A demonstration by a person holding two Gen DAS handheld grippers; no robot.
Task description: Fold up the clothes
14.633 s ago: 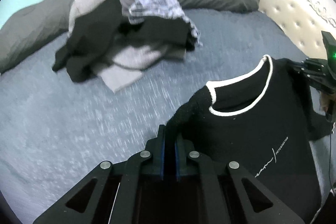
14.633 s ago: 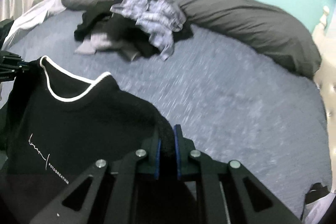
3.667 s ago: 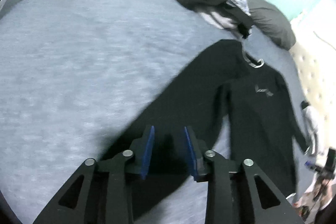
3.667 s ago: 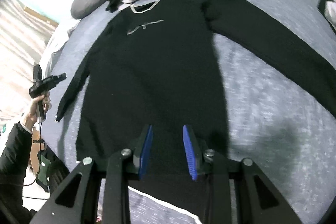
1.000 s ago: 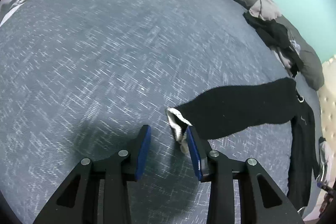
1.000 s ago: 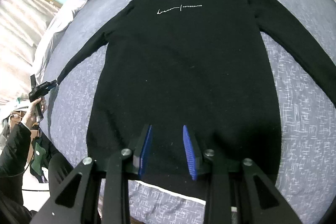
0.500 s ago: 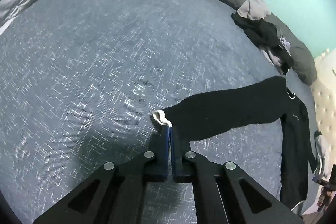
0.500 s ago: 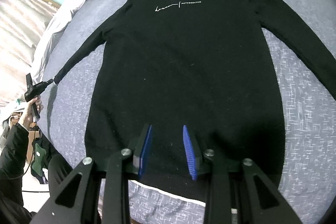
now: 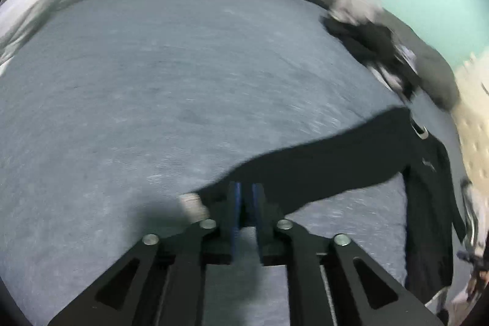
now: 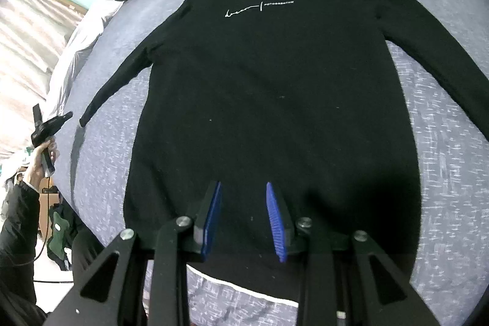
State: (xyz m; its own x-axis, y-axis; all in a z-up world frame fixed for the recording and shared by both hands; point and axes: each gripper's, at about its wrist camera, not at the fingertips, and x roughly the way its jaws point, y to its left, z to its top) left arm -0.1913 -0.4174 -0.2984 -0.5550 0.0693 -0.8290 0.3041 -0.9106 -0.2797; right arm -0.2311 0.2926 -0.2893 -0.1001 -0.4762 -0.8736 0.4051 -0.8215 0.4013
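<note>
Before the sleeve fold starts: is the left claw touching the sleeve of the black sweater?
Touching. In the left wrist view, the left claw is closed on the sleeve near its white cuff.
</note>
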